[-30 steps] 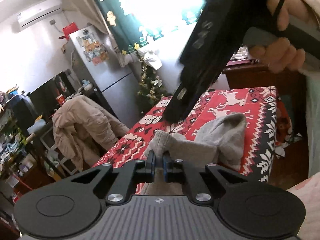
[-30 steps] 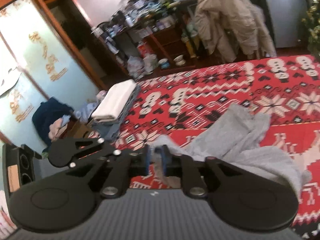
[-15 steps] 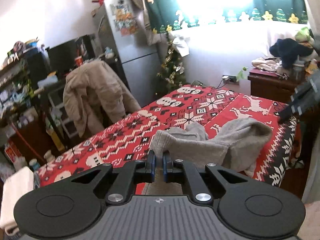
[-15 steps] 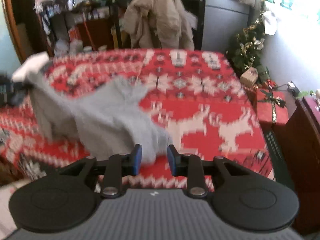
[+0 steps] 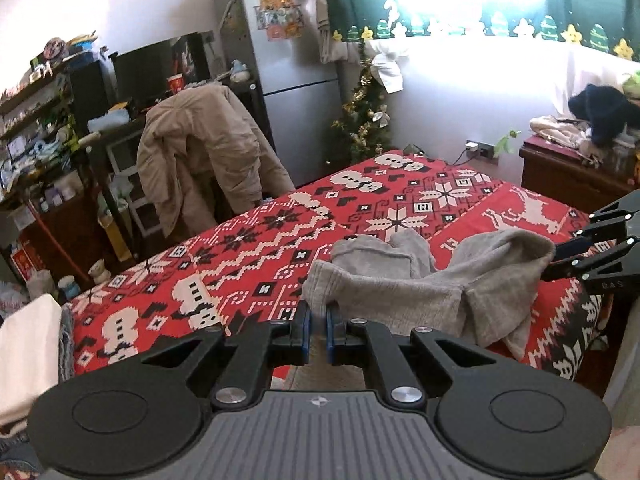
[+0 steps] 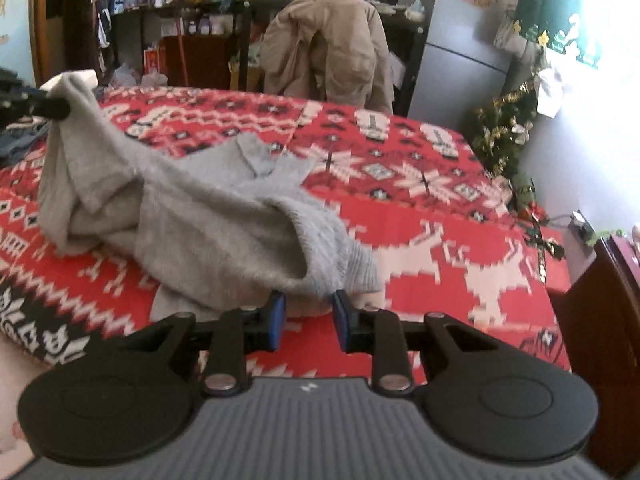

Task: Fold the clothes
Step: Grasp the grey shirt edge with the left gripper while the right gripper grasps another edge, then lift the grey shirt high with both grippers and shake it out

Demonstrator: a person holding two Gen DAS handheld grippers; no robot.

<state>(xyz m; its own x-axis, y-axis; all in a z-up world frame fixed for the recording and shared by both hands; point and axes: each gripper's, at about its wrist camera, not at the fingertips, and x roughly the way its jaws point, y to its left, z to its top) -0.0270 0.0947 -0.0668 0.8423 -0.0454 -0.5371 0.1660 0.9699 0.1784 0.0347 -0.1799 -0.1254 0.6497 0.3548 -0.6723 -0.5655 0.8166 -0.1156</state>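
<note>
Left gripper point(image 5: 317, 330) pinched tight on a raised edge of the grey garment point(image 6: 208, 216) heaped on the red patterned cover point(image 6: 420, 208), right gripper point(image 6: 308, 316) at 3 o'clock, jaws parted, hem between the pads, ungripped.

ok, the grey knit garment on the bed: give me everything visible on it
The grey knit garment looks like soft, fuzzy sweater fabric with ribbed edges. It lies crumpled and unfolded on the red patterned Christmas blanket, near the bed's front edge. One end is lifted, pinched between the closed fingers of the left gripper. The right gripper is open, with a ribbed opening, seemingly a cuff or hem, just ahead of its fingertips; whether they touch it is unclear. A folded flap shows in the middle.
</note>
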